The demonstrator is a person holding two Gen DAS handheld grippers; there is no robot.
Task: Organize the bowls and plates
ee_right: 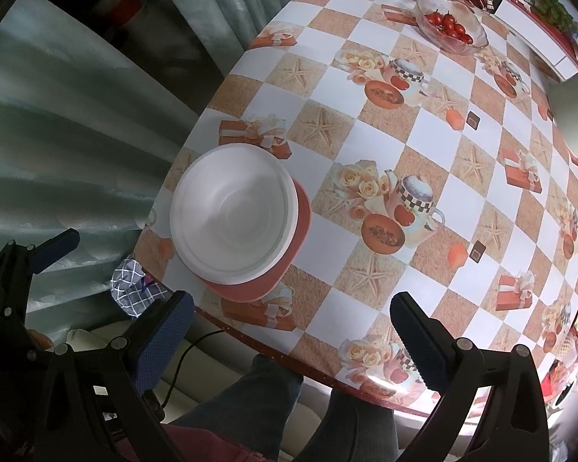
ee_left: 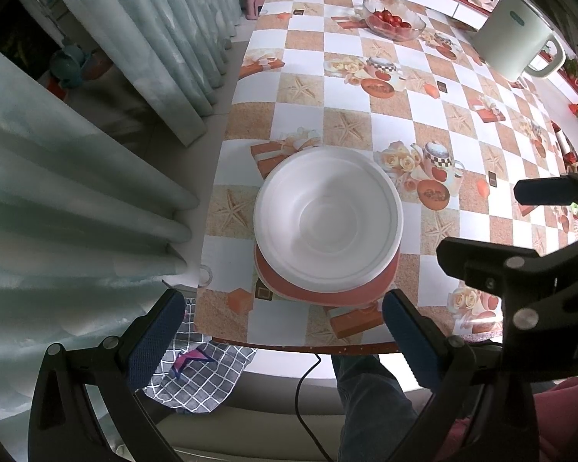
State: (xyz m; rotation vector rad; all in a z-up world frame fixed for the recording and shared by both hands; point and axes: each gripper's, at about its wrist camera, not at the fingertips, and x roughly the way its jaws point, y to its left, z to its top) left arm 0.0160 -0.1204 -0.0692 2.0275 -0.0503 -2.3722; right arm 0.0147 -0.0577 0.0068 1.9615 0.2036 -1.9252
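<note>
On red plate (ee_left: pixel 327 296): white bowl (ee_left: pixel 327 219), empty.

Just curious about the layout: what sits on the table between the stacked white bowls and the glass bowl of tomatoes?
Nothing but patterned checkered tablecloth. Both wrist views show that stretch bare between the white foam bowls and the clear glass bowl of red tomatoes.

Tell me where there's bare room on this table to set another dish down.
The widest free patch is mid-table, between the white stack on the red plate and the glass bowl of tomatoes. The near edge right of the stack is free too. It is crowded near the kettle and at the far right edge.
</note>
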